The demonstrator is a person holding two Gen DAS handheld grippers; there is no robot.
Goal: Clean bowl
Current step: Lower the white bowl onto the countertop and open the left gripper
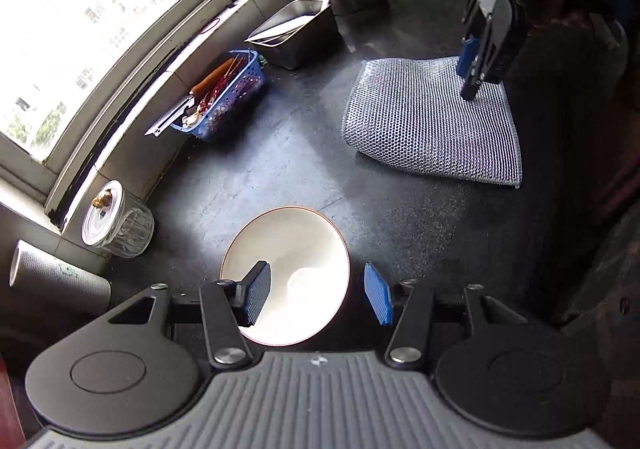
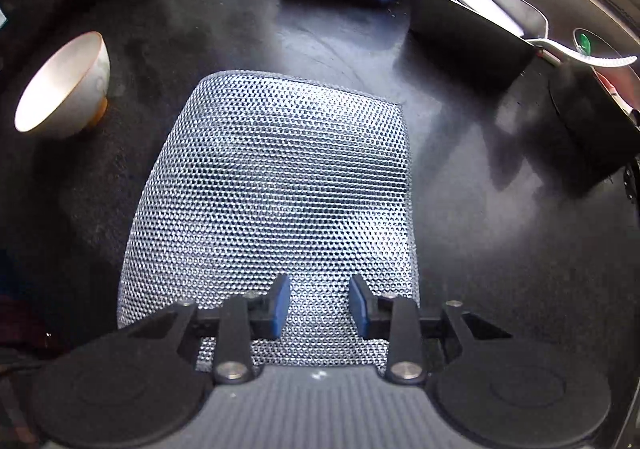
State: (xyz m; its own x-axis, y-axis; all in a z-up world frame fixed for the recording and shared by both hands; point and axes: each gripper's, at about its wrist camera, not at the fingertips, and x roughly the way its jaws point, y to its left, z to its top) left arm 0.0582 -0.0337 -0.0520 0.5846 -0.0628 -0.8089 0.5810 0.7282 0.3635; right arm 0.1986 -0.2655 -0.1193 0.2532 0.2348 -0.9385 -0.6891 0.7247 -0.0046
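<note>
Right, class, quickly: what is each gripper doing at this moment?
Left gripper: open, fingers either side of the bowl rim, holding nothing.
Right gripper: open over the mesh cloth, holding nothing.

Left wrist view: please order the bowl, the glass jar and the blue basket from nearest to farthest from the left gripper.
1. Bowl: between the open fingers of the left gripper.
2. Glass jar: to the left, near the window sill.
3. Blue basket: farther ahead on the left, under the window.

I see a dark, speckled desk (image 1: 288, 153) with daylight glaring off it; a bright window (image 1: 80, 29) runs along its edge at ten o'clock.
</note>
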